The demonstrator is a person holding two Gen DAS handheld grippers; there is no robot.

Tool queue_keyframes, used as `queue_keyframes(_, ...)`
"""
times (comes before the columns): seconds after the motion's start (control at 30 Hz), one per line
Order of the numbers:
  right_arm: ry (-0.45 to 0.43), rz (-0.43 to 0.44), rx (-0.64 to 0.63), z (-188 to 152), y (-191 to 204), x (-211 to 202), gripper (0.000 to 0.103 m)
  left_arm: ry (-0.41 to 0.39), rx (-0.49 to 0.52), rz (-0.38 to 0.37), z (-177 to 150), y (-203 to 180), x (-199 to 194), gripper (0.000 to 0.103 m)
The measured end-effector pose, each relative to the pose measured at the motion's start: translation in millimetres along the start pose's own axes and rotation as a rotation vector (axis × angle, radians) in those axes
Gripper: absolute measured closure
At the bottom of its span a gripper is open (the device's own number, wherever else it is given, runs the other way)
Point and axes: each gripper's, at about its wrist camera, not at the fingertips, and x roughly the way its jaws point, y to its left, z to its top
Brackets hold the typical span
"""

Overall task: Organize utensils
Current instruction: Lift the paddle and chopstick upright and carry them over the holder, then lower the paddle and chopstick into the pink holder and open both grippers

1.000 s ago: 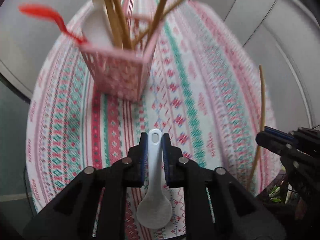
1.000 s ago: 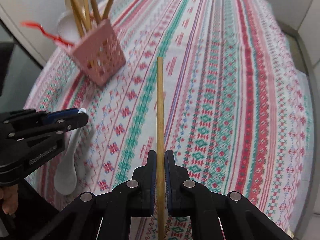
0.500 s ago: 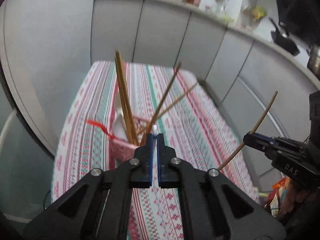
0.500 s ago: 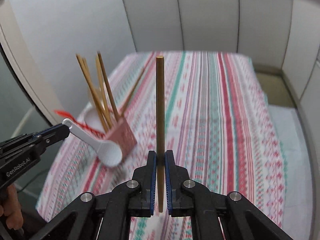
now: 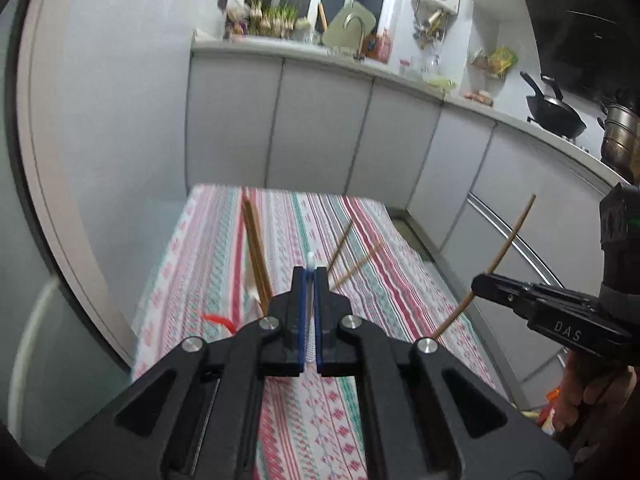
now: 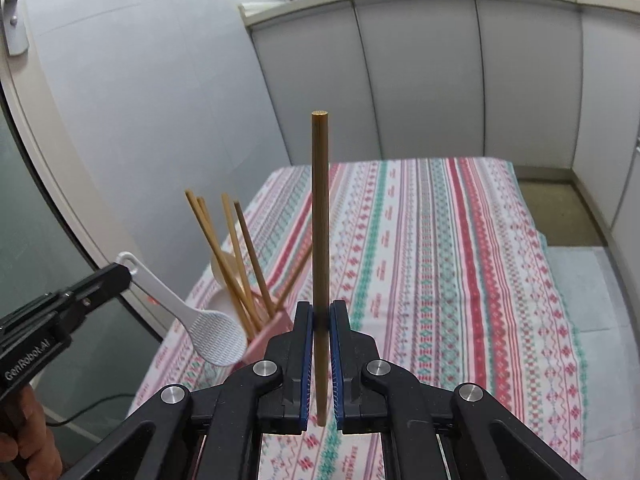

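Right gripper point(image 6: 320, 322) clenching 1 chopstick point(image 6: 320, 216), now raised upright off tablecloth point(image 6: 440, 264). Left gripper point(image 5: 309, 280), just finished closing, gripping white spoon point(image 6: 200, 326) by handle, lifted clear. Both utensils airborne; pink holder point(image 6: 268, 336) beyond, already carrying 5 chopsticks, awaiting insertion.

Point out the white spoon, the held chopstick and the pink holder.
white spoon point(image 6: 218, 338): right wrist view, on its bowl.
held chopstick point(image 6: 320, 208): right wrist view, mid-shaft.
pink holder point(image 6: 272, 330): right wrist view, on its visible wall.
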Motion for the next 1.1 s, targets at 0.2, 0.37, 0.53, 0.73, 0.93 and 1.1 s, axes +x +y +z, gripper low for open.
queue_keyframes(0.2,-0.033,0.011,0.014,8,2,0,0.096,-0.005,0.026,0.054,3,4,19,0.099)
queue_keyframes(0.37,-0.040,0.020,0.019,11,5,4,0.096,0.054,0.023,0.069,-3,6,42,0.099)
queue_keyframes(0.53,-0.046,0.026,0.021,14,9,8,0.096,0.109,-0.011,0.056,-7,15,64,0.099)
queue_keyframes(0.73,-0.063,0.040,0.036,19,14,12,0.096,0.173,-0.045,0.015,-13,19,82,0.099)
queue_keyframes(0.93,-0.081,0.060,0.038,24,23,17,0.096,0.183,-0.095,0.005,-10,26,73,0.070)
queue_keyframes(1.1,-0.087,0.069,0.019,28,35,28,0.096,0.179,-0.118,0.017,-7,36,58,0.062)
